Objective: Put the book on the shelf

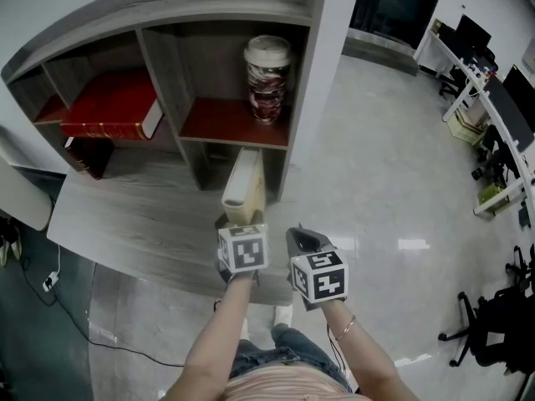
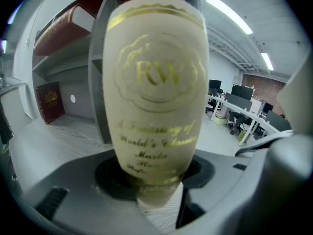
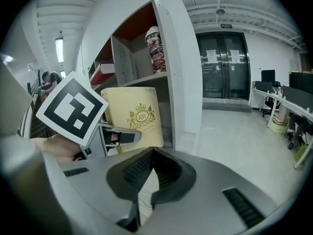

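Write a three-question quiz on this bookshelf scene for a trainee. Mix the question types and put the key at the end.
1. True or false: the right gripper grips the cream book.
2. What stands in the upper right compartment of the shelf? A) a patterned canister B) a stack of plates C) a potted plant
3. Fill in: the red book in the upper left compartment lies ____.
Key: 1 false; the left gripper holds it, and the right one's fingers are together on nothing. 2 A. 3 flat.
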The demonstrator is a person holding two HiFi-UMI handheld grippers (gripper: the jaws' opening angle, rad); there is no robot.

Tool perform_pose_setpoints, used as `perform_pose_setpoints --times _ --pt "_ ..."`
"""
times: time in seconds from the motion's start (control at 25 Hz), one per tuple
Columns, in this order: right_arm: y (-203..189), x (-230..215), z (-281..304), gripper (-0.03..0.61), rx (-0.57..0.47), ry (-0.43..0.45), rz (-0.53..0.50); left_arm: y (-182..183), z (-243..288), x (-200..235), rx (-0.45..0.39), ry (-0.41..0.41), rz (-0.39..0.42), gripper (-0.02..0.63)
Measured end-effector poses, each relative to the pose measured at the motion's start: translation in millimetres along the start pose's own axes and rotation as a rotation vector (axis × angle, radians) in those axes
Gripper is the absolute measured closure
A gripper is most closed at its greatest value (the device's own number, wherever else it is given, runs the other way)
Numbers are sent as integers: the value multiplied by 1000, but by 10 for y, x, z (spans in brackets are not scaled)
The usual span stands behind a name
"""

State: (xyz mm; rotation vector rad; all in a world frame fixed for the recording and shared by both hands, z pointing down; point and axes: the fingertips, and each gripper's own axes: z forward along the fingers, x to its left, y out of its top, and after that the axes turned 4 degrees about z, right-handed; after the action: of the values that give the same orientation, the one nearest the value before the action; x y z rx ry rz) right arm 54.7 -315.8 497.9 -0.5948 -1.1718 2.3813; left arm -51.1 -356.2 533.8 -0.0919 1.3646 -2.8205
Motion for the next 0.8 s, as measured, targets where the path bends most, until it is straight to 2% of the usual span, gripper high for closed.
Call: perform_pose_setpoints --times 0.8 --pt "24 -356 54 569 36 15 -38 115 392 -187 0 64 11 391"
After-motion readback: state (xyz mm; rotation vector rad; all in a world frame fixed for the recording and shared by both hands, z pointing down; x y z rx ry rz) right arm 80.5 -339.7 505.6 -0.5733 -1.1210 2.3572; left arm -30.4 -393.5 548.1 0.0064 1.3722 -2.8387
